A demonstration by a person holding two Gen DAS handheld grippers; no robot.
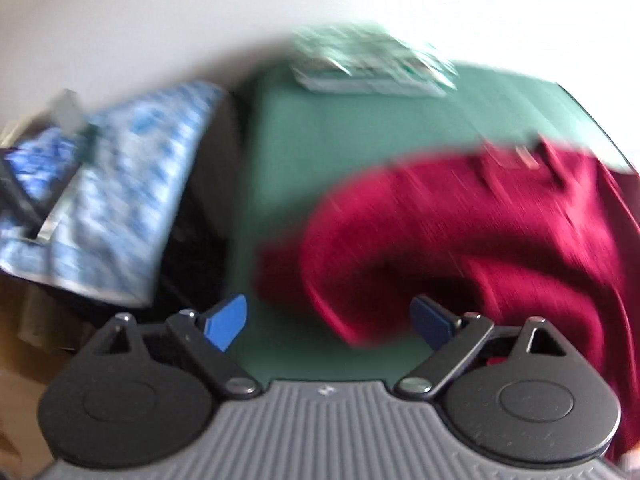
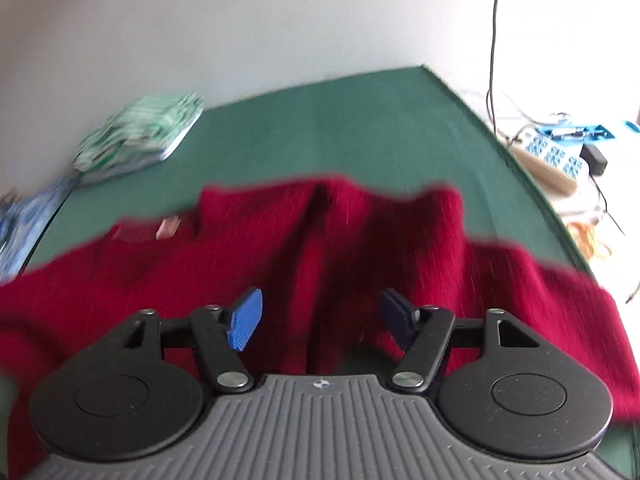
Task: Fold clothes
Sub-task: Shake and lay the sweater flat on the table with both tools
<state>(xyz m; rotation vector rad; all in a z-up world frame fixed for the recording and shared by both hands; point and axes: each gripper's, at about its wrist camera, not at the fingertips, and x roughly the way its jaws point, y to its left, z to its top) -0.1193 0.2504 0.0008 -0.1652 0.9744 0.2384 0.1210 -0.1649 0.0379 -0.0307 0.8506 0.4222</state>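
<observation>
A dark red knitted sweater lies rumpled on the green table cover, its label facing up near the collar. In the left wrist view the same sweater fills the right half, with one sleeve end curling toward the fingers. My left gripper is open above bare green cloth, just left of that sleeve end, holding nothing. My right gripper is open right over the sweater's middle, with nothing between its blue pads. Both views are motion-blurred.
A folded green-and-white patterned garment sits at the table's far left. A blue-and-white cloth lies off the left edge over something dark. A power strip and cables lie beyond the right edge. A white wall stands behind.
</observation>
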